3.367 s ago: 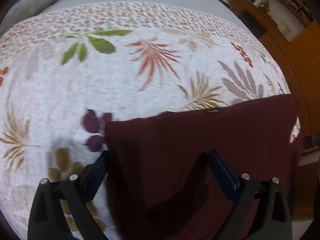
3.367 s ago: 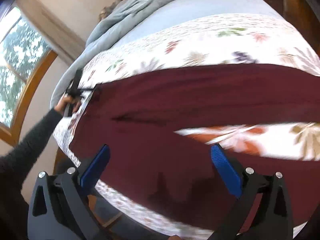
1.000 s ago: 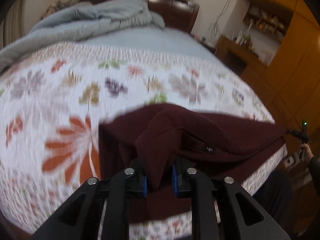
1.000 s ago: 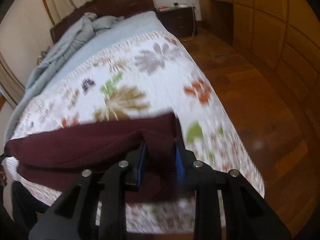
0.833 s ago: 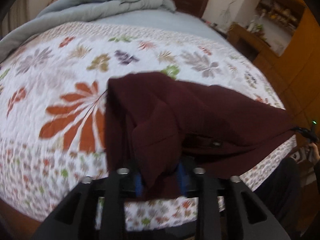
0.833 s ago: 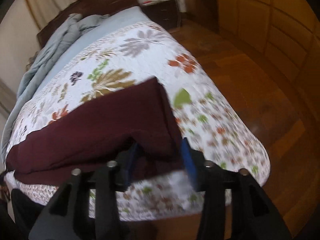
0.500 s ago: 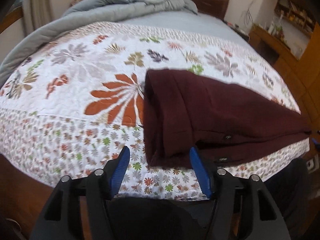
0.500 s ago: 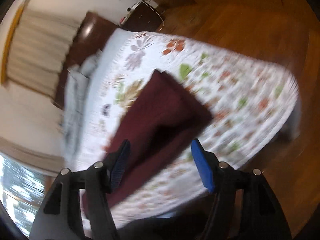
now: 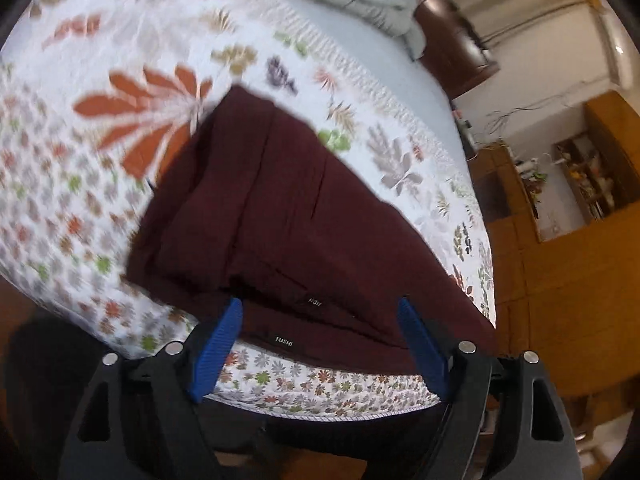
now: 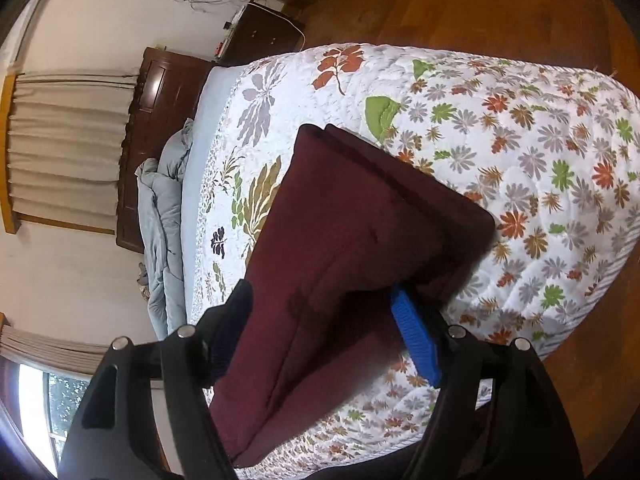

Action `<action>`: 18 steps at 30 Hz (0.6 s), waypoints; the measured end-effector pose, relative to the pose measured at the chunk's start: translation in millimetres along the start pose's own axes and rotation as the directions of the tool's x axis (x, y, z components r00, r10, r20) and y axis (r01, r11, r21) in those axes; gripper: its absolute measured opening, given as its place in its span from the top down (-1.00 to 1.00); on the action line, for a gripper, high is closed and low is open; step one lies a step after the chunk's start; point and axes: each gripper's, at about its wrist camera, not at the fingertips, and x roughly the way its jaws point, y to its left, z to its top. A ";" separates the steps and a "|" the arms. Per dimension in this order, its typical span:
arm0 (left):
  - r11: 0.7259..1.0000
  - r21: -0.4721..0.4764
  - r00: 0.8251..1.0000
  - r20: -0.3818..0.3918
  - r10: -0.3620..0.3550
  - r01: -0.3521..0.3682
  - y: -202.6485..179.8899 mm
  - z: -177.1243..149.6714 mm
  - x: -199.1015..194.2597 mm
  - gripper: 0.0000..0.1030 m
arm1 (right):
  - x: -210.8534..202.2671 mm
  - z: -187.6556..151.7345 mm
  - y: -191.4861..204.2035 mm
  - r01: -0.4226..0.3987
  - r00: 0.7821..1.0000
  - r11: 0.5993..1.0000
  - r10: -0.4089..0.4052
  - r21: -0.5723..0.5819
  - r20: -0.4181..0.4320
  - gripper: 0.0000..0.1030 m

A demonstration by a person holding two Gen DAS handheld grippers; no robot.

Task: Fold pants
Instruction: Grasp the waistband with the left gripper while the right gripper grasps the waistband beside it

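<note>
The maroon pants (image 9: 280, 208) lie folded lengthwise on the floral quilt (image 9: 80, 160), close to the bed's near edge. In the left wrist view their waistband end, with two small labels, sits just beyond my left gripper (image 9: 320, 320). Its jaws are opening and the blue pads (image 9: 218, 346) stand clear of the cloth. In the right wrist view the leg end of the pants (image 10: 352, 216) lies doubled between the fingers of my right gripper (image 10: 324, 316). Its jaws are opening too, and the cloth rests on the quilt (image 10: 540, 160).
A bunched grey duvet (image 10: 160, 208) lies by the dark wooden headboard (image 10: 156, 120). Wooden floor (image 10: 480, 4) runs along the bed's side. A wooden wardrobe (image 9: 580, 272) and shelves stand beyond the bed. Curtains (image 10: 60, 152) hang behind the headboard.
Both grippers were shut on raised pants cloth a second ago. They have let go and opened wide, the pants now lie flat on the quilt, and both views have rolled.
</note>
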 end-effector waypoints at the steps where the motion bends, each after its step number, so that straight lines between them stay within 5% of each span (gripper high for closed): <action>1: 1.000 -0.010 1.000 -0.013 0.003 -0.003 1.2 0.9 6.7 -0.56 | 0.7 1.0 0.7 0.003 1.000 1.000 -0.003 -0.004 0.002 -0.40; 7: 0.999 -0.041 0.999 0.016 0.036 -0.035 8.5 11.6 30.5 -0.50 | 7.5 6.9 1.8 0.015 1.000 1.000 -0.015 -0.012 -0.002 -0.43; 11: 0.996 -0.030 0.991 0.104 0.085 -0.082 17.1 25.0 33.0 0.30 | 15.6 14.4 6.4 0.026 1.000 0.999 -0.026 -0.021 0.004 -0.44; 14: 0.995 -0.032 0.980 0.173 0.094 -0.090 25.2 28.0 34.8 0.58 | 25.7 17.9 17.4 0.057 0.998 0.996 -0.057 -0.063 0.005 0.15; 15: 0.997 0.004 0.970 0.229 0.080 -0.083 21.4 26.1 29.1 0.60 | 27.3 19.0 23.2 0.081 0.997 0.992 -0.081 -0.092 0.010 0.64; 18: 0.989 0.151 0.916 0.396 -0.059 -0.002 -2.3 9.3 -7.3 0.65 | 8.0 19.5 48.4 0.037 0.996 0.985 -0.024 -0.167 0.084 0.78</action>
